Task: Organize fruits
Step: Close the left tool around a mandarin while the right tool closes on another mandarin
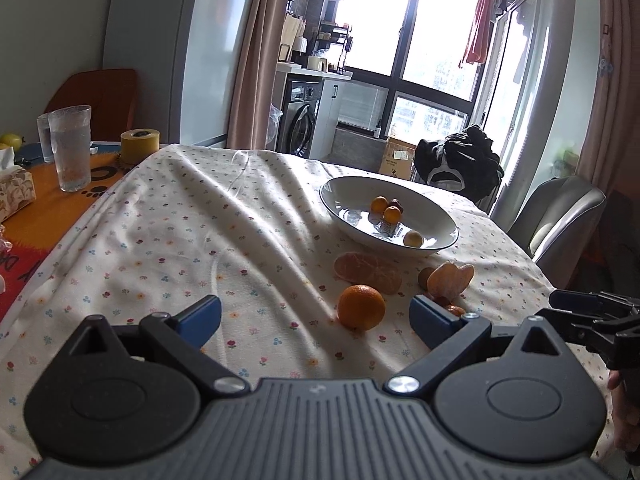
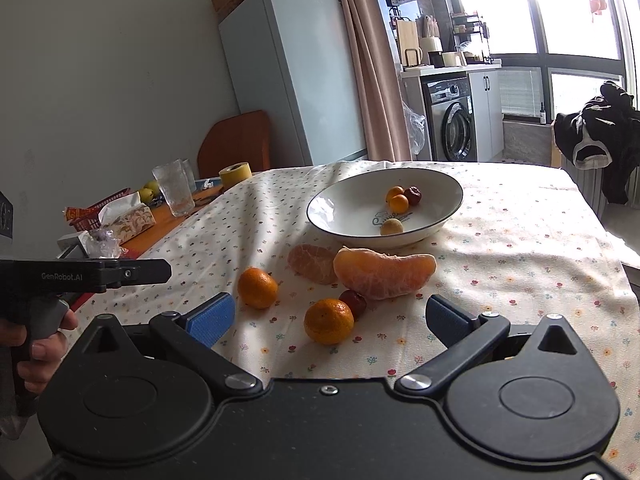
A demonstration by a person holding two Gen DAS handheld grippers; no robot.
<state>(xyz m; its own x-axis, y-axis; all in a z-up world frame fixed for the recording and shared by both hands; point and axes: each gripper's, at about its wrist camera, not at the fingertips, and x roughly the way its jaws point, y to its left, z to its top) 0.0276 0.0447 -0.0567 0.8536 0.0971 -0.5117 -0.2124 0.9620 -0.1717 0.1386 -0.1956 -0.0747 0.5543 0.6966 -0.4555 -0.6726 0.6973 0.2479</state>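
Note:
A white bowl sits on the flowered cloth, holding two small oranges, a dark red date and a pale yellow fruit. In front of it lie two peeled tangerine halves, a whole orange, a smaller orange and a red date. My left gripper is open, and the whole orange lies just ahead, between its fingers. My right gripper is open around the smaller orange without touching it.
Two glasses, a yellow tape roll and a tissue box stand at the table's left end. A grey chair and dark clothing are beyond the far right edge. A hand holds the left gripper.

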